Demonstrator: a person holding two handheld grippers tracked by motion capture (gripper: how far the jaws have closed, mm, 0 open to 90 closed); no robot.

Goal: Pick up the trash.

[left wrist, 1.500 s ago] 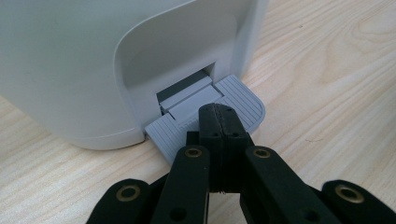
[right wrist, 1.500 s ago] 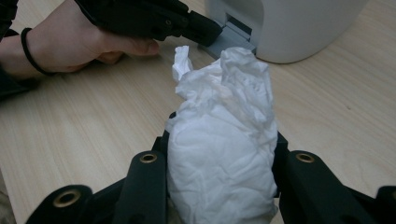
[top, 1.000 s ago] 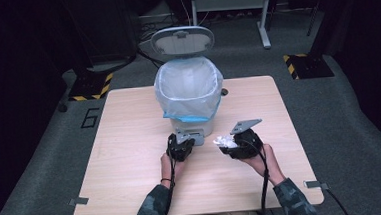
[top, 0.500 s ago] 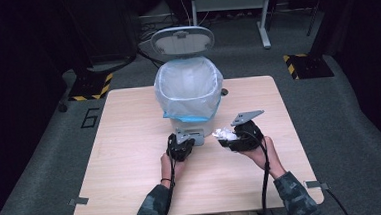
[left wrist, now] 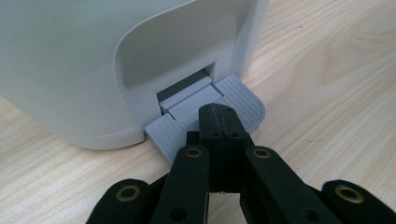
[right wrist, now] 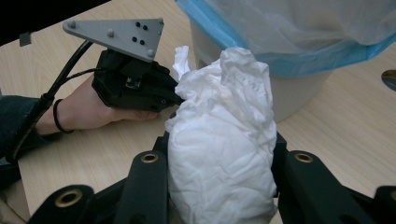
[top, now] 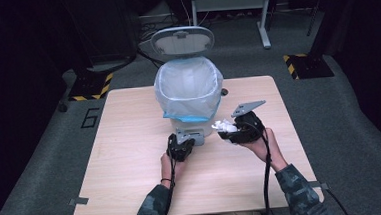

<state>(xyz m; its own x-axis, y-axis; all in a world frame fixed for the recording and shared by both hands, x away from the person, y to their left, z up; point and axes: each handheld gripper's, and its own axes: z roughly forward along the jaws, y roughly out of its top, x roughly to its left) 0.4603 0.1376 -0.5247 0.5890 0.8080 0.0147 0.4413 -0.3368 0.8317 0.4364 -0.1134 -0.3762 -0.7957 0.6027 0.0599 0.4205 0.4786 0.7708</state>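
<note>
A pale wood-grain table (top: 133, 181) fills the frame's middle; at upper centre stands the rounded grey bin (top: 190, 95), its liner crinkly and translucent. The left gripper (left wrist: 218, 122), clenched, presses the ribbed pedal (left wrist: 243, 100). The right gripper (right wrist: 219, 154) grasps crumpled white tissue (right wrist: 222, 149) at centre-right.

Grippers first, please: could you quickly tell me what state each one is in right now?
Left gripper: closed, empty, tips pressing on the bin's pedal.
Right gripper: closed on a crumpled white tissue.
</note>
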